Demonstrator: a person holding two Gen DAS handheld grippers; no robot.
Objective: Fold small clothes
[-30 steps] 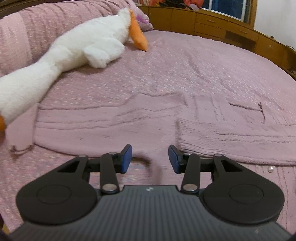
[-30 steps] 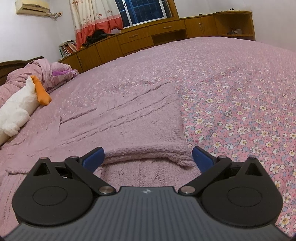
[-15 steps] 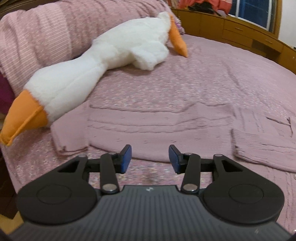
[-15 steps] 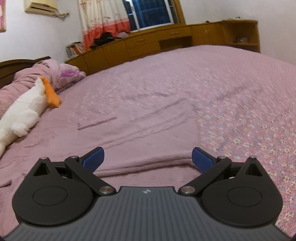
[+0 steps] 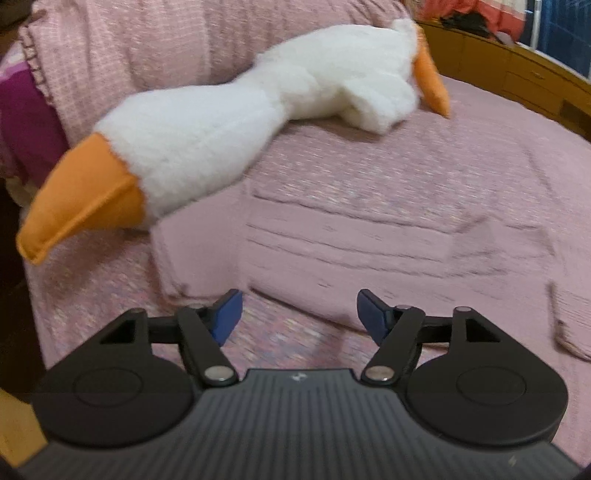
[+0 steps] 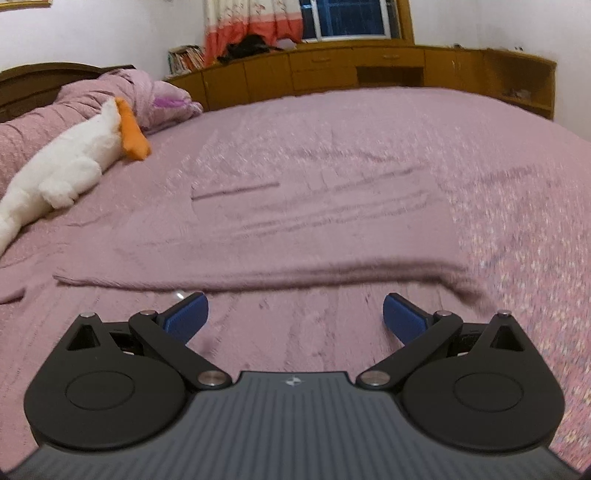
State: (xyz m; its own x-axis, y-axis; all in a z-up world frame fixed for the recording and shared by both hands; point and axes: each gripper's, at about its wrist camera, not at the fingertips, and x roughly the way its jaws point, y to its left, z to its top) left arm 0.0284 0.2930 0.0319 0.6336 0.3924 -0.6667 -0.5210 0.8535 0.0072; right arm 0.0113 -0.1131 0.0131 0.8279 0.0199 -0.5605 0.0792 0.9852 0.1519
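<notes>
The sweater (image 6: 314, 229) lay flat on the bed (image 6: 517, 184), its long axis running across the frame in both views, side to side before the claws. In the right view its folded near edge ran level just beyond the right claw (image 6: 295, 317); in the left view one end, perhaps a sleeve, reached toward the goose (image 5: 221, 122), though blur hid the detail.

The left claw (image 5: 299, 317) stood well apart with nothing between its pads; its jaws had just been opening, being clearly narrower a second earlier. Since then the left view had swung toward the goose, which now filled the upper frame with its orange beak (image 5: 81, 195) close by, and the sweater's end sat right of centre instead of spanning the frame. The right claw gaped wide and empty, as before, over knit fabric, with the edge now farther off.

Only the right view showed the window (image 6: 354, 18), curtain (image 6: 251, 26) and cabinets (image 6: 369, 70), and the floral sheet at right. Only the left showed the beak and the purple pillow (image 5: 26, 122).
</notes>
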